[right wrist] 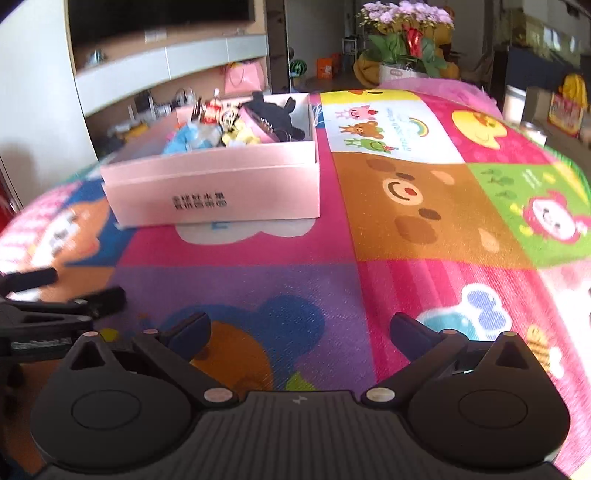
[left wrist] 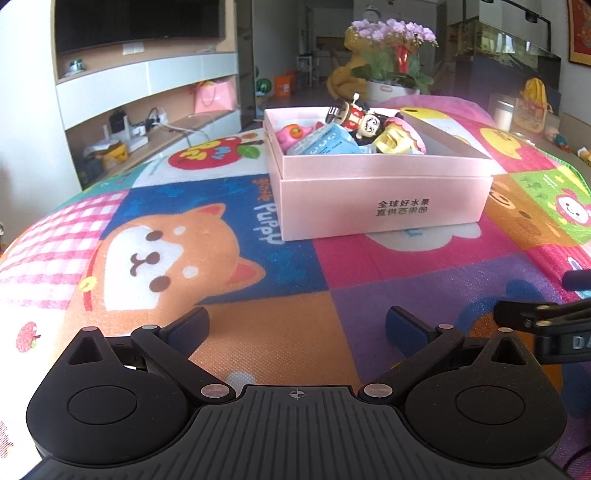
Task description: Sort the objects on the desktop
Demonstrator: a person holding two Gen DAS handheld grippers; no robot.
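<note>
Both my left claw (left wrist: 297,328) and right claw (right wrist: 301,332) hang spread and empty, the pink box (left wrist: 384,199) at upper centre looks filled, so I judge sorting finished.

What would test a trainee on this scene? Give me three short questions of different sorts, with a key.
1. True or false: the left gripper holds a toy.
2. Where are the toys? A) scattered on the mat B) in the pink box C) on the shelf
3. Fill in: behind the table stands a pot of ____ flowers.

Key
1. False; both it and the right gripper are open with nothing between the fingers, over the mat.
2. B; the figurine and the other toys lie in the box.
3. Purple.
</note>
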